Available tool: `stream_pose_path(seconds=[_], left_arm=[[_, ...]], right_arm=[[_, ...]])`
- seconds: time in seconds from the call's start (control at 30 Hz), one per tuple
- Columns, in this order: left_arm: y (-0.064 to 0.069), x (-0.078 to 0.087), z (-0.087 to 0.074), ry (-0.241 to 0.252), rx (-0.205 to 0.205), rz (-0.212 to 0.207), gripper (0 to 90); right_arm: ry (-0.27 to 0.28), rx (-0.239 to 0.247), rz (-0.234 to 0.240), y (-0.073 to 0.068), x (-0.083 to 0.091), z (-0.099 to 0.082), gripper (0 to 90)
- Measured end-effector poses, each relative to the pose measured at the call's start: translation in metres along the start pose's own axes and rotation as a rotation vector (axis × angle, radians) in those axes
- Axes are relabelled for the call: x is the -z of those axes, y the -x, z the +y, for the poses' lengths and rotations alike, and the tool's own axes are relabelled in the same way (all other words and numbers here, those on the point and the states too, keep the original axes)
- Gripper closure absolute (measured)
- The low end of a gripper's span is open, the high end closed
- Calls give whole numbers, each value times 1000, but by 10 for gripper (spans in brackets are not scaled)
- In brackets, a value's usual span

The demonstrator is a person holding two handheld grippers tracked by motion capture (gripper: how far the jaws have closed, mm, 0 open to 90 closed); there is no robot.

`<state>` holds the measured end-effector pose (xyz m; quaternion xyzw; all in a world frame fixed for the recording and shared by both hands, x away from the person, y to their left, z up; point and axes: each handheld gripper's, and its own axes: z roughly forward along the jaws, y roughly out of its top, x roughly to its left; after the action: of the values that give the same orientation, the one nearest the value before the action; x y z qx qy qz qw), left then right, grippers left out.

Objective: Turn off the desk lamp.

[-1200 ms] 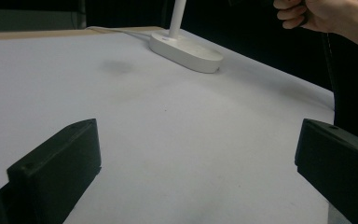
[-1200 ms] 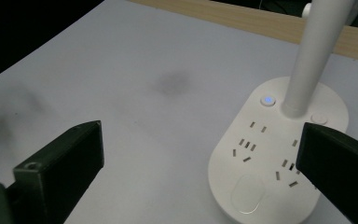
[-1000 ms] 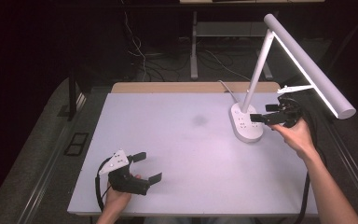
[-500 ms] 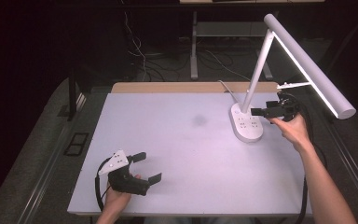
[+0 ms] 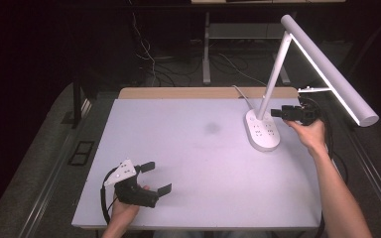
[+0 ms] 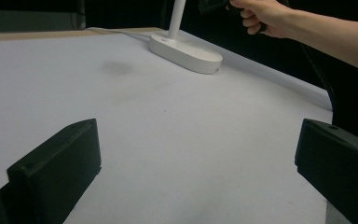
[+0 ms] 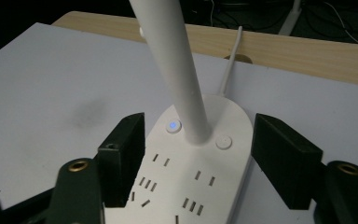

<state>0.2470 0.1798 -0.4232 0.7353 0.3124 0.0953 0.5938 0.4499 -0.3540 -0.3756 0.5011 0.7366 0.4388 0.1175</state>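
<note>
A white desk lamp (image 5: 264,130) is standing at the table's (image 5: 188,148) far right, its oval base lying directly ahead of and below the right gripper (image 5: 284,113). That gripper's jaws are half open, have just been closing, and are hanging either side of the lamp's post without touching it. The left gripper (image 5: 155,176) is resting wide open and gripping nothing, well apart at the near left.

I saw a white table (image 5: 188,163) carrying the desk lamp's oval base (image 5: 262,131) near its far right corner.
</note>
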Motion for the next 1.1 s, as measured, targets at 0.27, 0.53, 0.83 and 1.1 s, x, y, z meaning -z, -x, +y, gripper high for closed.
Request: stream_pose_path(seconds=[0.27, 0.53, 0.83, 1.1], left_arm=[[0, 0, 0, -1, 0, 3, 0], [-1, 1, 0, 2, 1, 2, 0], [0, 0, 0, 1, 0, 1, 0], [0, 1, 0, 1, 1, 2, 0]], right_arm=[[-8, -34, -22, 13, -10, 1, 530], [-18, -70, -17, 23, -23, -3, 690], [-46, -108, 0, 30, -40, -9, 814], [-77, -130, 2, 31, -52, -14, 899]])
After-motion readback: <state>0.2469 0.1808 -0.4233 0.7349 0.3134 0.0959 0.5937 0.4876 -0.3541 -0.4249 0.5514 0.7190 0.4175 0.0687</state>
